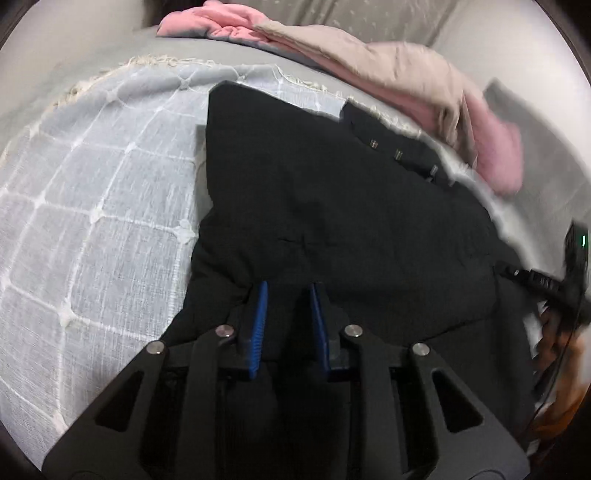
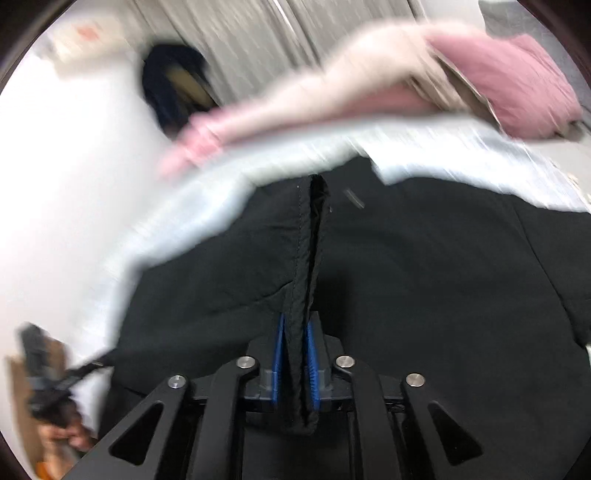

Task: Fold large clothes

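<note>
Checked bedspread under my black jacket; both grippers, left and right, pinch its fabric; I read no writing.

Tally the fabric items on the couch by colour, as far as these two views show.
Black: 1, the black garment
Pink: 1, the pink cloth
Beige: 1, the beige cloth
White-checked: 1, the fringed throw
Total: 4

Soft, even indoor light, no hard shadows; the black padded fabric garment swallows detail; fisheye bending and dark vignette at every corner; the right wrist view smears heavily across its upper half, washed-out white at left.
</note>
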Demonstrator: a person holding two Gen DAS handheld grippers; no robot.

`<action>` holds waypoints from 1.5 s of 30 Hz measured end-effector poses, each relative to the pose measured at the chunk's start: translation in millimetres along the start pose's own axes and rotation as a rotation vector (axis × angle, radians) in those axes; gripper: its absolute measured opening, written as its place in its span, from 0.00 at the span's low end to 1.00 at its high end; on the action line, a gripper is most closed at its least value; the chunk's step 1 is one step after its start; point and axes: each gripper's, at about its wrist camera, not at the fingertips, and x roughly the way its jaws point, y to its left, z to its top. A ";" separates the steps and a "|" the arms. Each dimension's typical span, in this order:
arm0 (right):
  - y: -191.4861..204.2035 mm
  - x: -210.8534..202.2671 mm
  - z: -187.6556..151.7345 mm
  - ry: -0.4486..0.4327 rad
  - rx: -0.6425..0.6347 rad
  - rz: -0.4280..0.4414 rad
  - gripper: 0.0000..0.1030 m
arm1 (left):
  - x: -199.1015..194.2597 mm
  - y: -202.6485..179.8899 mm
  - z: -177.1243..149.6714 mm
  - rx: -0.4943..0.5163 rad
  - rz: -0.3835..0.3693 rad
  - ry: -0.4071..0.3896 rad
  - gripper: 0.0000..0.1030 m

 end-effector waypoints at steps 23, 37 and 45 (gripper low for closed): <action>-1.1 42.8 13.2 -0.093 -0.104 -0.243 0.59 | 5.1 -7.6 -9.4 0.004 -0.085 -0.043 0.41; -138.3 -89.5 -43.8 -0.189 0.230 -0.188 0.76 | -29.6 -33.9 -24.5 -0.096 0.019 -0.055 0.82; -218.5 -97.8 -47.3 -0.211 0.422 -0.193 0.76 | -35.8 -32.2 -42.1 -0.167 0.012 -0.043 0.89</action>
